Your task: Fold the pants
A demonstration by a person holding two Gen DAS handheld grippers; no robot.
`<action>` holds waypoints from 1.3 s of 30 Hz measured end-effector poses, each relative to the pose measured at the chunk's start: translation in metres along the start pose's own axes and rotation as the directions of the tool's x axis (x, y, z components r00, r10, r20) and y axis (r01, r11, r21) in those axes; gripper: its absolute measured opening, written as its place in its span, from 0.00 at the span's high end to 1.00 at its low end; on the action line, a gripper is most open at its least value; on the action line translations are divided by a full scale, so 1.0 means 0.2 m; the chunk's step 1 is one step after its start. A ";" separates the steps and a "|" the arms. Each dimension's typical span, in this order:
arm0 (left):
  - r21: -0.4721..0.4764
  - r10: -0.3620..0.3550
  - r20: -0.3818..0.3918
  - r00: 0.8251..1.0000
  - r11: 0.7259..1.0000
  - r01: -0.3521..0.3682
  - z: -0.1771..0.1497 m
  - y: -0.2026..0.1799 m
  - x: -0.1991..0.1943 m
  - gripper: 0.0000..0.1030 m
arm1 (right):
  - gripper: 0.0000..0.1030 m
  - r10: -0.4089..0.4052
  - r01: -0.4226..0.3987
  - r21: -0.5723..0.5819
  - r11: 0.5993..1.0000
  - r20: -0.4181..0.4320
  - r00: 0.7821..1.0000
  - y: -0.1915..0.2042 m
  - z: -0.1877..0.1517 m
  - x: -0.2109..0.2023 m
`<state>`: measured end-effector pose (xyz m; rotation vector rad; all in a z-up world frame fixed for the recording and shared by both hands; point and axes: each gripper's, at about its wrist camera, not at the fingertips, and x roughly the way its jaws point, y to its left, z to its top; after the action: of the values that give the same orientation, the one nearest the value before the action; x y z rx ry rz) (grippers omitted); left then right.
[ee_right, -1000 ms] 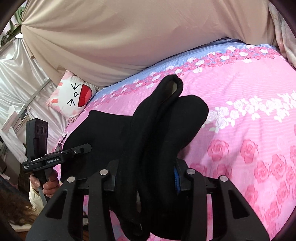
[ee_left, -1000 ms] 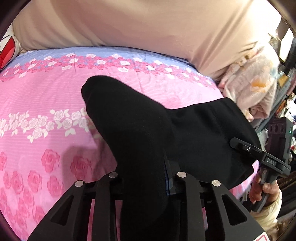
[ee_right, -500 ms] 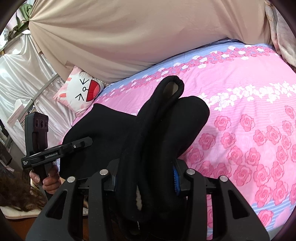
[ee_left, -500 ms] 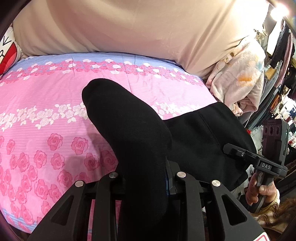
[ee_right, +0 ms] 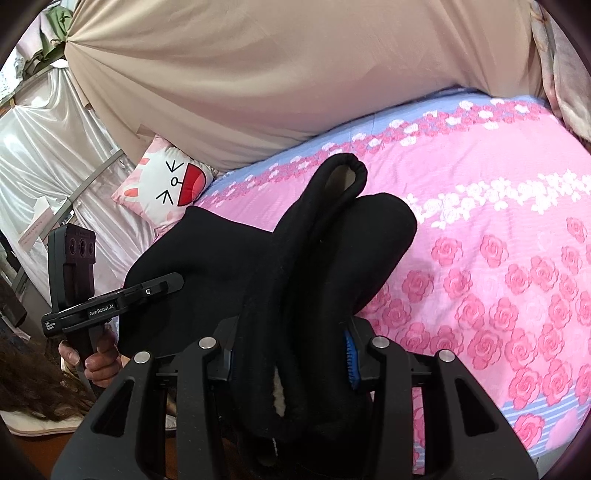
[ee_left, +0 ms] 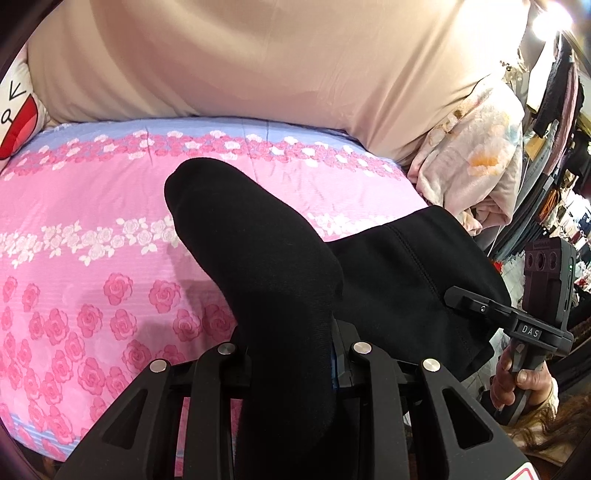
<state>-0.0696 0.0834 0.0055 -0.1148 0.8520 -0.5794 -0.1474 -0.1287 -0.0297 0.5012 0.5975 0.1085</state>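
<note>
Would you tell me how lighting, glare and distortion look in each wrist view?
Left wrist view: blown-out lamp glare top right, the bedspread bulges from fisheye. Right wrist view: even light, no glare, the black pants lose fold detail, the pillow is sharp.

The pants (ee_left: 258, 266) are plain black. The bedsheet (ee_left: 92, 229) is pink with rose print and a blue band. A white cartoon-face pillow (ee_right: 166, 184) has a red mouth.

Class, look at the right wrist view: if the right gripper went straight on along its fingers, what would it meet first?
The right gripper is already shut on the black pants, which bulge ahead of it. Beyond that bunch, its line most likely runs down onto the pink floral bedspread, though depth is hard to judge.
</note>
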 end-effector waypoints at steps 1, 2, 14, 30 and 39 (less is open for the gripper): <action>0.009 0.000 0.009 1.000 1.000 0.000 0.02 -0.01 -0.01 0.79 | 0.62 -0.001 0.001 -0.008 1.000 0.013 1.000 0.00 0.02 -0.01; 0.016 0.002 0.021 1.000 1.000 -0.002 0.04 -0.01 -0.02 0.79 | 0.62 -0.003 0.003 -0.012 1.000 0.025 1.000 0.01 0.04 -0.01; 0.157 0.063 0.264 0.962 0.982 -0.107 0.65 0.02 0.08 0.79 | 0.62 0.019 0.014 -0.152 0.988 0.215 0.977 -0.02 0.70 0.13; 0.014 0.174 0.138 0.975 0.984 -0.178 1.14 0.64 1.14 0.78 | 0.62 -0.093 0.097 -0.061 0.993 0.073 0.993 -0.65 1.19 1.17; -0.077 0.278 0.097 0.956 0.959 -0.271 0.98 0.81 1.09 0.19 | 0.32 -0.156 0.155 0.040 0.987 0.024 0.988 -0.86 1.06 1.12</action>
<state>0.2582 0.0792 -0.0649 -0.0818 0.7663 -0.2826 0.1495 -0.3145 -0.0766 0.4908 0.6110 -0.0576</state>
